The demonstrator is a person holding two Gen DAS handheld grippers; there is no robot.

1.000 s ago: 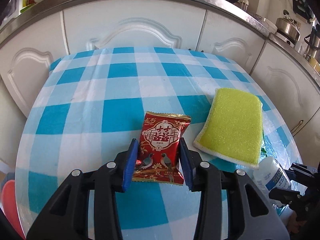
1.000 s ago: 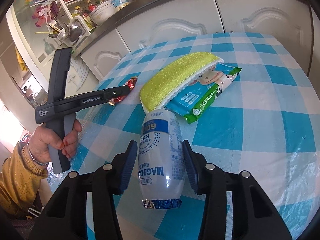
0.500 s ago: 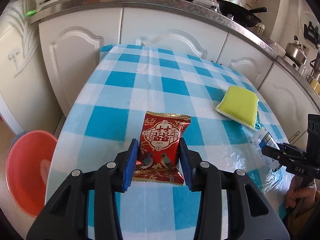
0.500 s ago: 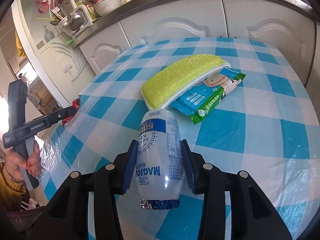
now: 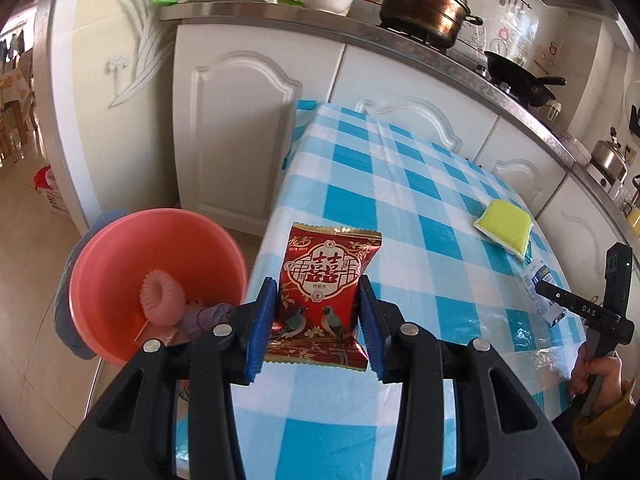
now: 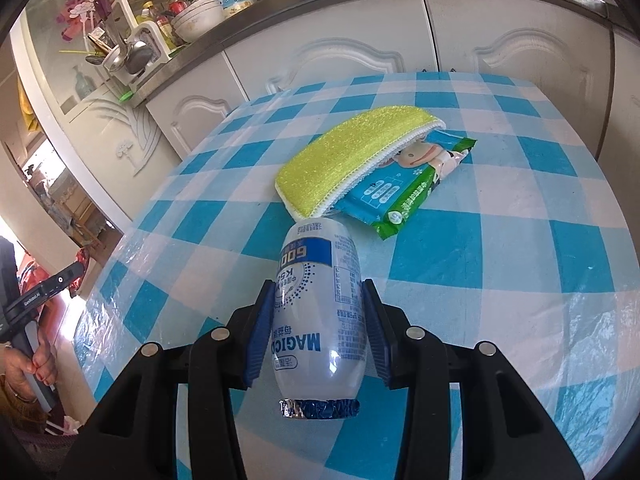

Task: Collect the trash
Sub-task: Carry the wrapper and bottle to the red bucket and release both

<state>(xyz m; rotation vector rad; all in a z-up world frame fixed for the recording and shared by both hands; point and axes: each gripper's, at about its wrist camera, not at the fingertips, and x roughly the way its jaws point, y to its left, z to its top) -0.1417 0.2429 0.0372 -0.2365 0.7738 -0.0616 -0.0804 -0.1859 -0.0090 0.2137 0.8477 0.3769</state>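
Note:
My left gripper point(image 5: 318, 320) is shut on a red snack packet point(image 5: 325, 292), held above the left edge of the checked table point(image 5: 400, 200). Just to its left, below table level, stands a pink basin point(image 5: 120, 256) with scraps inside. My right gripper point(image 6: 318, 328) is shut on a small white drink bottle point(image 6: 320, 308), foil end toward the camera, over the table's near side. In the right wrist view the left gripper point(image 6: 60, 286) shows at the far left edge. In the left wrist view the right gripper point(image 5: 576, 306) and its bottle point(image 5: 540, 284) appear at the right.
A yellow sponge point(image 6: 352, 160) lies on the table, overlapping a blue-green wipes packet point(image 6: 404, 192). White kitchen cabinets point(image 5: 248, 132) and a counter with pots point(image 5: 424, 4) run behind the table. A hand point(image 6: 28, 368) grips the left tool's handle.
My left gripper carried the red packet leftward off the table's middle to its left edge, bringing the pink basin into view. The right gripper and bottle stayed put.

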